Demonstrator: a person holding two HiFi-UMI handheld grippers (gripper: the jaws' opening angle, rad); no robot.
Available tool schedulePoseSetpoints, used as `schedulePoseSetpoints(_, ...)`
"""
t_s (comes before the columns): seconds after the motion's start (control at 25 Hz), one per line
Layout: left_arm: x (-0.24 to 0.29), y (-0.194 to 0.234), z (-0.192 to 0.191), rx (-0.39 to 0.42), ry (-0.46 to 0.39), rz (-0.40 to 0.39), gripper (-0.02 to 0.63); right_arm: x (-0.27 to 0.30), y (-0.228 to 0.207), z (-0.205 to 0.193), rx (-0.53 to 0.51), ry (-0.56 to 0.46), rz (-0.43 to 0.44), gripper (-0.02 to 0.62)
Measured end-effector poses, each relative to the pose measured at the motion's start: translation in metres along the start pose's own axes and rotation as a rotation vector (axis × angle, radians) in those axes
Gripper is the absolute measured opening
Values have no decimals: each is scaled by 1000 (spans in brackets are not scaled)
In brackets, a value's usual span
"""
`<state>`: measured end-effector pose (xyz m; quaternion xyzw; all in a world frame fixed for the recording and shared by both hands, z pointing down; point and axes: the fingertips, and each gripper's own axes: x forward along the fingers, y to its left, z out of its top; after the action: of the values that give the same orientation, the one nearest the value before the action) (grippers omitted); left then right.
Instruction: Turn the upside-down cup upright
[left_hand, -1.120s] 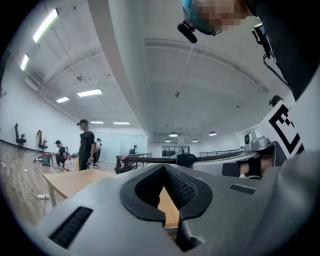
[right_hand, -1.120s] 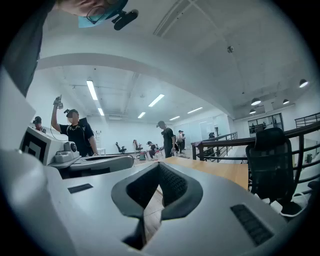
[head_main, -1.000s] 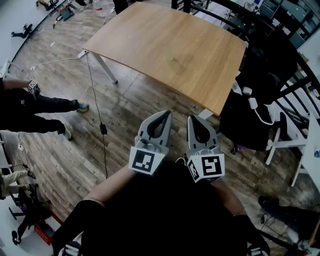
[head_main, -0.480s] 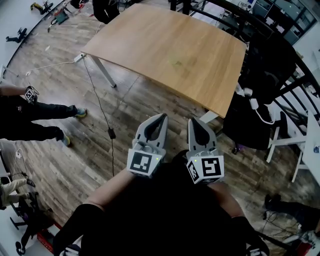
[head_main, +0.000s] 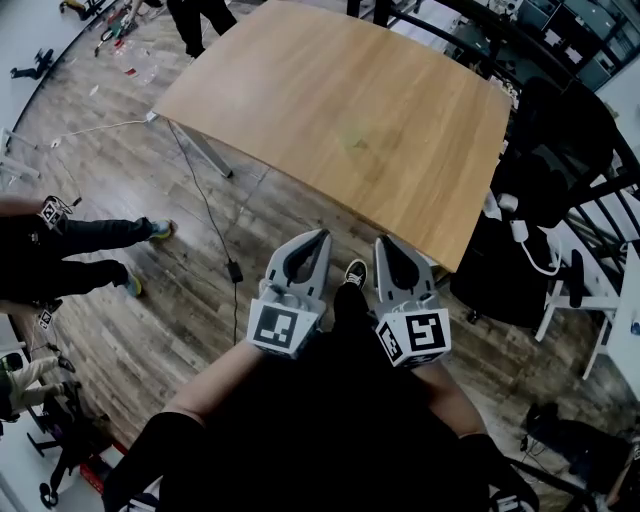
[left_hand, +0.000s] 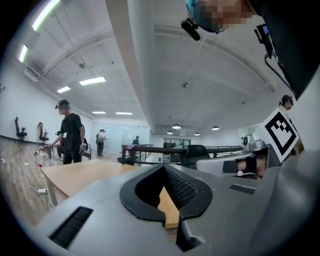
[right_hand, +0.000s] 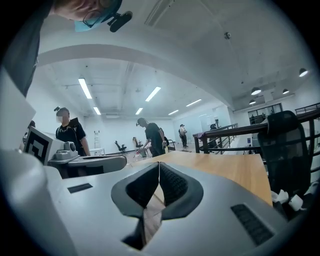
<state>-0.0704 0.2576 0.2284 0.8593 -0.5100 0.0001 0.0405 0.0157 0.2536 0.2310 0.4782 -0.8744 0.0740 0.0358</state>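
Left claw (head_main: 320, 238) and right claw (head_main: 386, 244) both pressed together, empty, short of the counter (head_main: 330, 110); cup not visible anywhere. Risk: reaching in unopened, knocking cup off once found

A light wooden table (head_main: 350, 120) stands on a plank floor (head_main: 150, 310). A black office chair (head_main: 555, 150) sits just beside the table's right edge, with a white plug (head_main: 505, 205) on it. A dark cable (head_main: 200, 195) runs across the floor from under the table's left end. A person in black (head_main: 200, 20) stands at the table's far left corner, and another person's legs (head_main: 90, 235) lie well to its left.
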Motion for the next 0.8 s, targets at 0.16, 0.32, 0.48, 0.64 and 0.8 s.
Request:
schedulePoseSetpoints(0.16,68,37,-2,2,32,31,8,68,-42,2,-22,20,46,14)
schedulePoseSetpoints(0.32,128,73,-15,15,69,75,8,128,-84,-6,-15,57,71,14)
schedulePoseSetpoints(0.48,174,101,-32,3,106,106,8,178,-113,-18,-2,106,97,15)
schedulePoseSetpoints(0.64,210,125,-56,1,145,126,8,222,-134,-37,14,151,106,15)
schedulePoseSetpoints(0.8,238,162,-83,-28,166,148,8,262,-149,-62,13,200,91,15)
